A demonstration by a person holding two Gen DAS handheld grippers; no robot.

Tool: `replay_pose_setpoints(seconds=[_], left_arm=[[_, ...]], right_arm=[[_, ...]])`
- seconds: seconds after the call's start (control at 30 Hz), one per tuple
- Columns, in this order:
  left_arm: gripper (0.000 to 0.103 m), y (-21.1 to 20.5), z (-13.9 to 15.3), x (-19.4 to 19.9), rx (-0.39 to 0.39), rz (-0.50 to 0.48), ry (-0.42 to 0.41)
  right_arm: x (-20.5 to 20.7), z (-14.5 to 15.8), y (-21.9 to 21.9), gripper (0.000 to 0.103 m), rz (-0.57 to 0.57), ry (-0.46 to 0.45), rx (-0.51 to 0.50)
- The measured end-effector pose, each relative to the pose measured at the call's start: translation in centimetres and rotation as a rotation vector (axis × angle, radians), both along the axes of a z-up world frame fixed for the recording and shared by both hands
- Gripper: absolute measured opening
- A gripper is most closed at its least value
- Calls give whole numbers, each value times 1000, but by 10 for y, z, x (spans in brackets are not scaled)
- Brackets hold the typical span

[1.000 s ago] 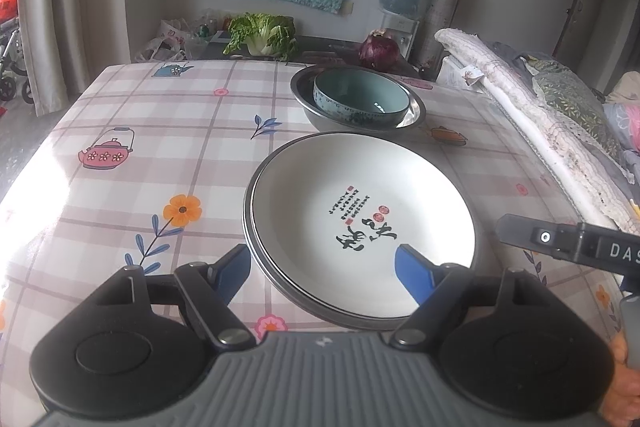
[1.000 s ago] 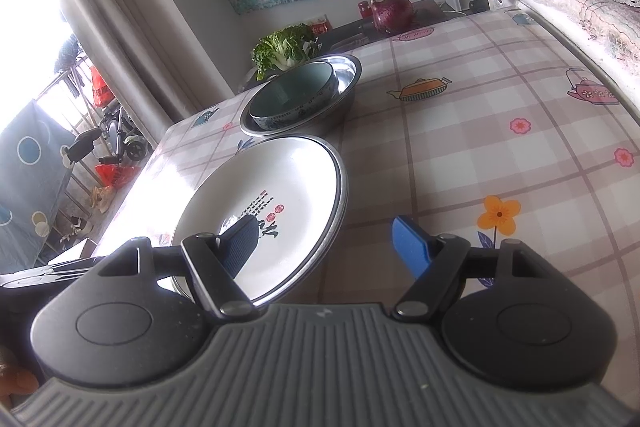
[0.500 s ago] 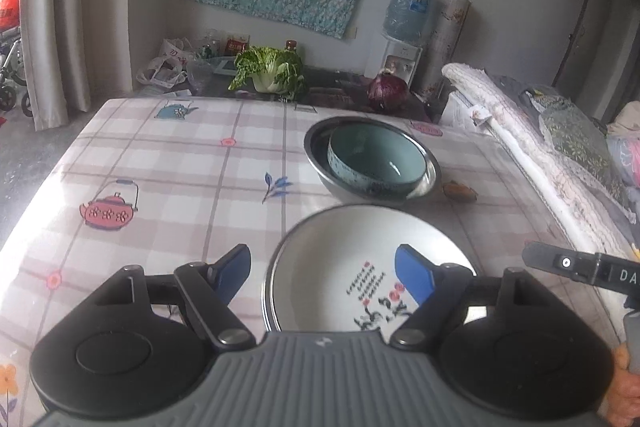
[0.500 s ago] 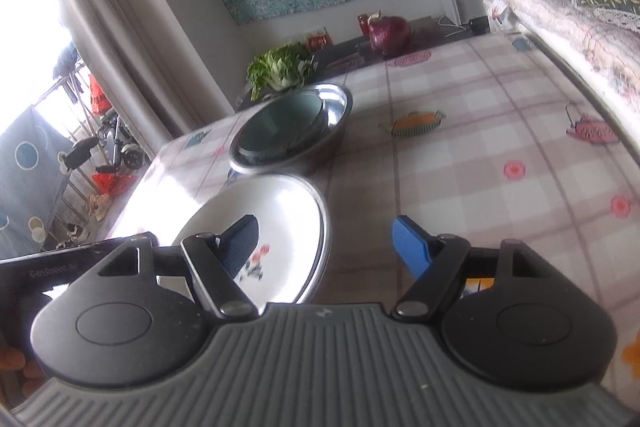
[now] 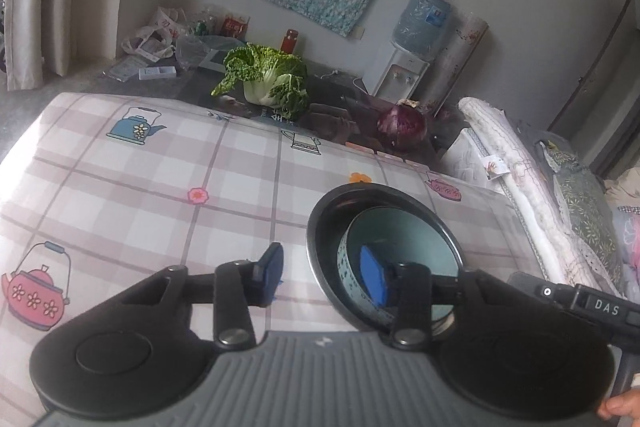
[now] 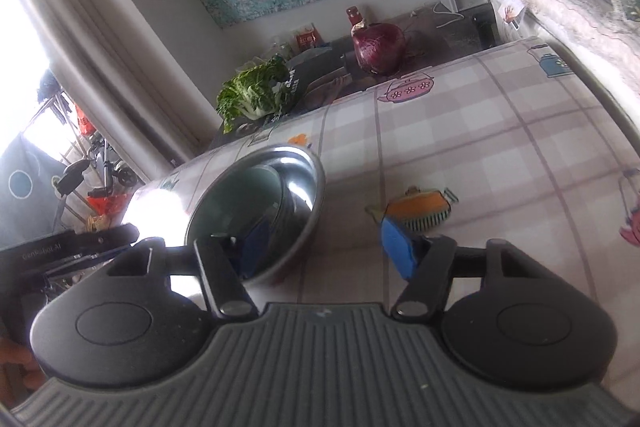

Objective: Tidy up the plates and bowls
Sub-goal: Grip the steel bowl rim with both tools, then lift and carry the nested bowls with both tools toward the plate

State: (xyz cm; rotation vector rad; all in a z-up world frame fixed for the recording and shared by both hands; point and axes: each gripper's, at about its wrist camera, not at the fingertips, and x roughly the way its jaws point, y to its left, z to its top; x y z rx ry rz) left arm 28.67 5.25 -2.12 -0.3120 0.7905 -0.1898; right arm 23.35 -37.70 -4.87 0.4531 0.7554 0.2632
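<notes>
- The steel basin sits at lower centre-right of the left wrist view, on the checked tablecloth; nested inside it is a teal ceramic bowl. Nothing else shows in either.
- In the right wrist view the same steel basin lies left of centre, the teal bowl a dark disc within it.
- The left gripper has just been closing: one blue pad is outside the basin's left wall, the other inside, over the bowl. Both walls are between the jaws, yet I cannot tell that the pads press them.
- The right gripper has also been narrowing; its left pad hangs over the basin's right rim, the right pad over bare cloth. It grips nothing that I can see.
- I judge the basin thin, stiff and slick, likely to slide on the cloth; its rolled rim is the place to pinch.
- The bowl looks heavier and chippable; it may rattle or shift in the basin if that tilts.
- No plate shows in either view.
- Behind the table: a cabbage and a red cabbage.
</notes>
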Motion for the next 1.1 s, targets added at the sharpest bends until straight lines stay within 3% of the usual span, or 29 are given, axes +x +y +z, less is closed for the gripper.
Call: replay_pose_setpoints(seconds=[0.13, 0.4, 0.63, 0.83, 1.1], left_arm=[[27, -1, -14, 24, -37, -11, 47], [21, -4, -27, 44, -38, -24, 85], [15, -4, -40, 57, -43, -23, 153], [15, -2, -57, 62, -94, -19, 193], [12, -5, -61, 65, -102, -12, 191]], right_arm=[[35, -8, 2, 47, 9, 25, 16], [67, -28, 16, 23, 55, 69, -4], [74, -37, 24, 15, 80, 85, 7], [78, -41, 27, 13, 85, 101, 24], [87, -51, 33, 9, 85, 121, 54]])
